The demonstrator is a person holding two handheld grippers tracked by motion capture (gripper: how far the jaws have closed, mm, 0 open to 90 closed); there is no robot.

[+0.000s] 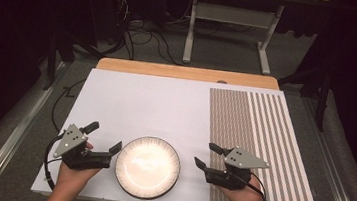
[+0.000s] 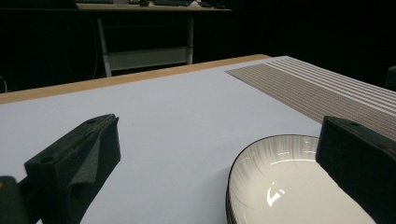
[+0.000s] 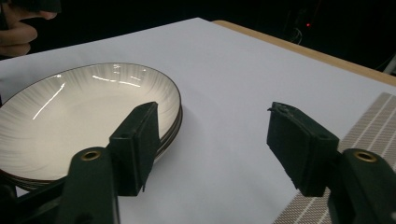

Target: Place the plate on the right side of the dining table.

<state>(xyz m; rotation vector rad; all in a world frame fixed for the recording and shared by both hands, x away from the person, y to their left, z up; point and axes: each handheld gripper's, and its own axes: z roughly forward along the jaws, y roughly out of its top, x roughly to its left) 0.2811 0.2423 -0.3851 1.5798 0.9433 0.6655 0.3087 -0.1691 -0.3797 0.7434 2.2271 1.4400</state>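
Observation:
A white plate (image 1: pixel 147 166) with a dark rim sits near the front edge of the white board (image 1: pixel 166 104), between the two hands. In the right gripper view the plate (image 3: pixel 70 116) looks like the top of a low stack. My left gripper (image 1: pixel 104 138) stands open at the plate's left side, with its nearer jaw close to the rim. In the left gripper view the left gripper (image 2: pixel 219 126) has one jaw in front of the plate (image 2: pixel 280 182). My right gripper (image 1: pixel 207 155) is open just right of the plate, with nothing between its jaws. In its own view the right gripper (image 3: pixel 213 109) has bare board between them.
A brown-and-white striped mat (image 1: pixel 263 139) covers the board's right part, under the right hand. A wooden table edge (image 1: pixel 189 73) runs along the far side. Beyond it are a grey floor with cables (image 1: pixel 143 36) and a metal table frame (image 1: pixel 230 15).

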